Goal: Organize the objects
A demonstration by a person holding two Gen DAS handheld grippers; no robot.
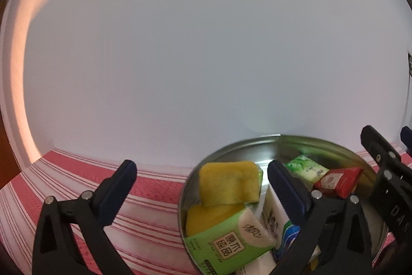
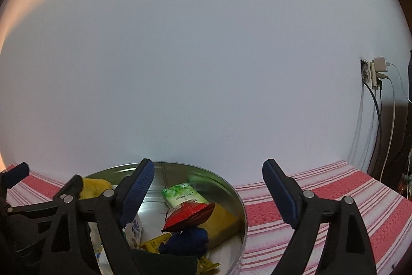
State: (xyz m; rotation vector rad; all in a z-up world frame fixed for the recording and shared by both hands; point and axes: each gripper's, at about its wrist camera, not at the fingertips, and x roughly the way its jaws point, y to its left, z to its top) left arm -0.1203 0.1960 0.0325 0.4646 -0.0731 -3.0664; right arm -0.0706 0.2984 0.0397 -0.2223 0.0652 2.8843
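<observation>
1. The left gripper (image 1: 202,191) is hanging with its jaws spread wide and holding nothing, low in the left wrist view, its right finger over the round metal tin (image 1: 257,143) at the lower right.
2. The tin is sitting on a red-and-white striped cloth (image 1: 77,172) and is holding a yellow sponge (image 1: 228,183), a green tissue pack (image 1: 229,244), a small green packet (image 1: 306,168) and a red sachet (image 1: 340,181).
3. The right gripper (image 2: 208,190) is also gaping wide and empty, low in the right wrist view, its left finger over the tin (image 2: 231,187) at lower centre.
4. A wall socket with plugged chargers (image 2: 374,74) is showing at the right edge, against the white wall (image 2: 206,43).
</observation>
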